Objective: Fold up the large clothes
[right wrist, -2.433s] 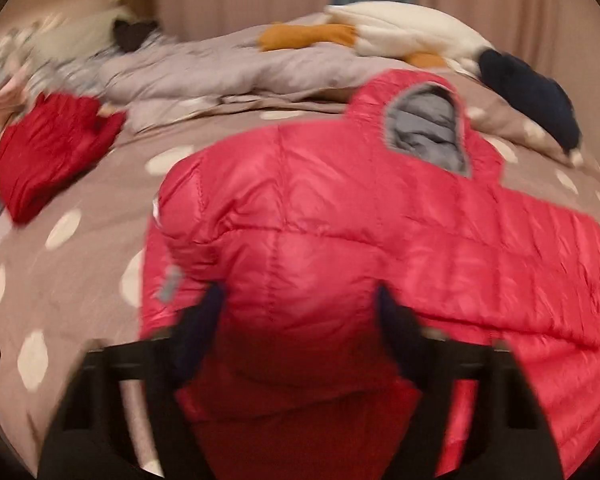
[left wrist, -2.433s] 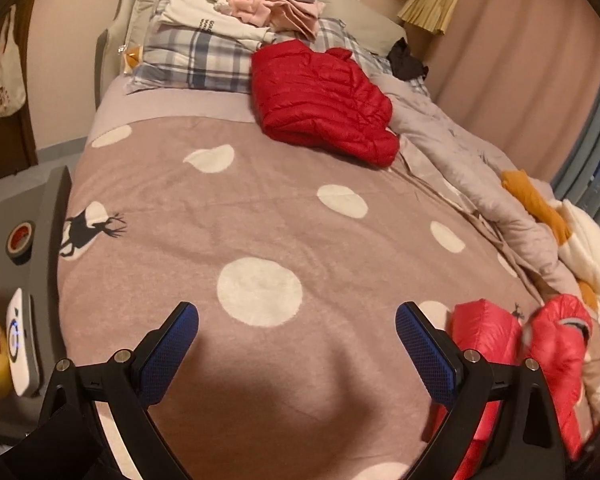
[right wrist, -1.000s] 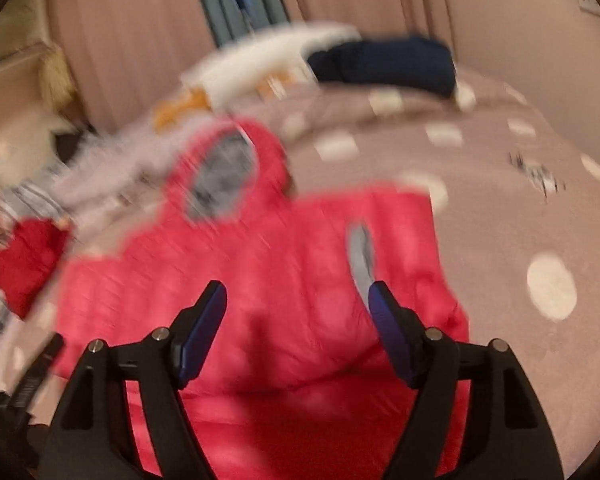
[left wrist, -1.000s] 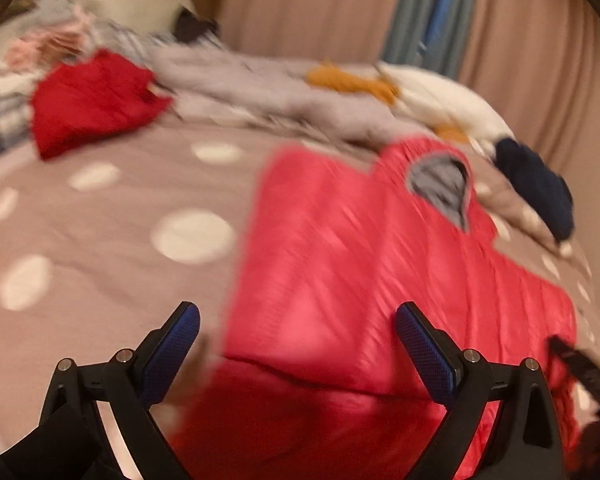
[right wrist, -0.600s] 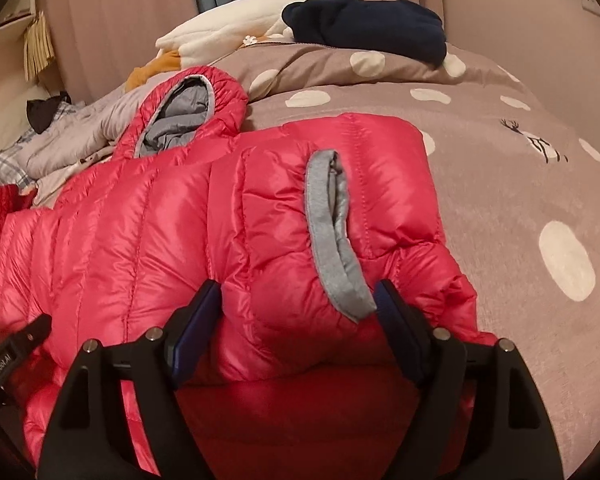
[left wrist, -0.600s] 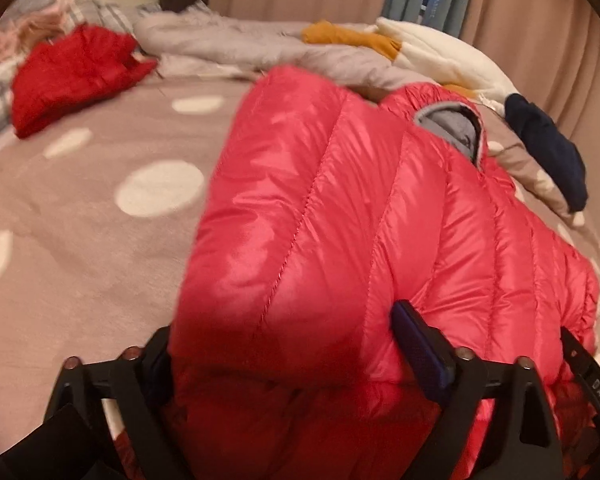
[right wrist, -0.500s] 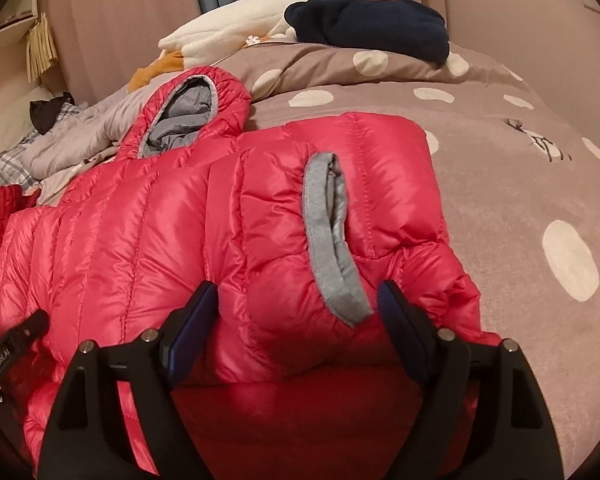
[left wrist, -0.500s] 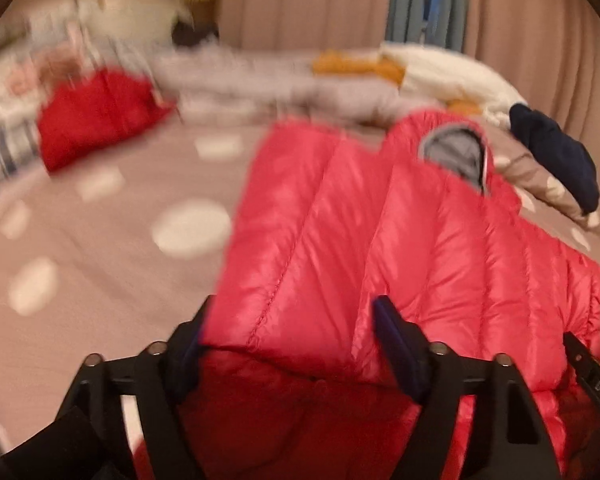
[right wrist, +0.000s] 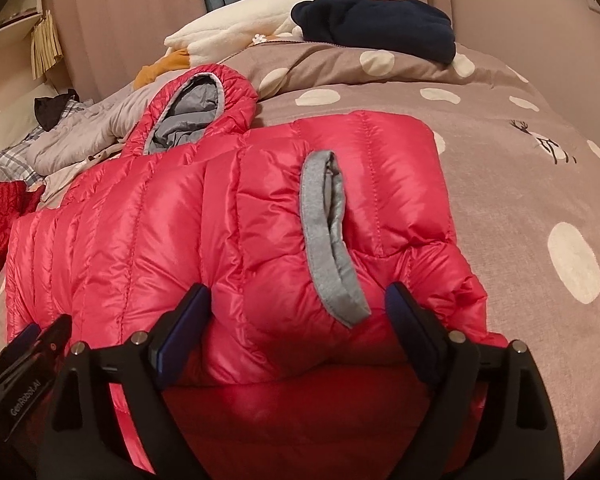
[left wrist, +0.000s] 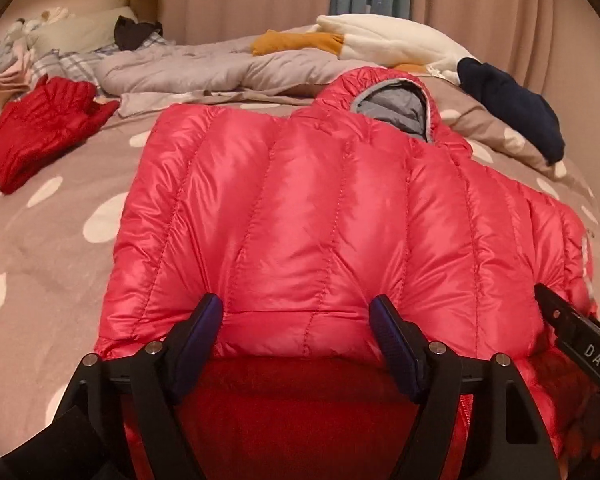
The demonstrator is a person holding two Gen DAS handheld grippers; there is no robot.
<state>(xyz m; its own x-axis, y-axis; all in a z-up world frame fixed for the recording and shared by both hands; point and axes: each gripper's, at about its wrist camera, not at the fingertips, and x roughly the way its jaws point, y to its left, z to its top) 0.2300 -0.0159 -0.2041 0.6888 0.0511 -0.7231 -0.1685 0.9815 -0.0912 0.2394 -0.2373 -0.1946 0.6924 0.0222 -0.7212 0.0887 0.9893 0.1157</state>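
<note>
- Two sleeves of the pink puffer jacket [left wrist: 300, 216] already lie folded in over its body, I judge; it lies on the dotted bedspread [left wrist: 52, 280], hood [right wrist: 198, 108] pointing away from me.
- Left to do, as I read it: fold the hem end up toward the hood and set the bundle aside.
- My left gripper [left wrist: 296, 344] and right gripper [right wrist: 300, 328] each sit at the near edge with fingers spread apart, puffy fabric bulging between them, nothing pinched.
- I see the grey cuff [right wrist: 328, 236] lying loose on top by my right gripper; it may slip during the next fold.
- Around it: a rumpled grey duvet [left wrist: 188, 68], white fleece [left wrist: 388, 40], a navy garment [right wrist: 372, 20], and a red jacket [left wrist: 40, 124] well apart on the left.
- Nothing lies on the jacket itself.
</note>
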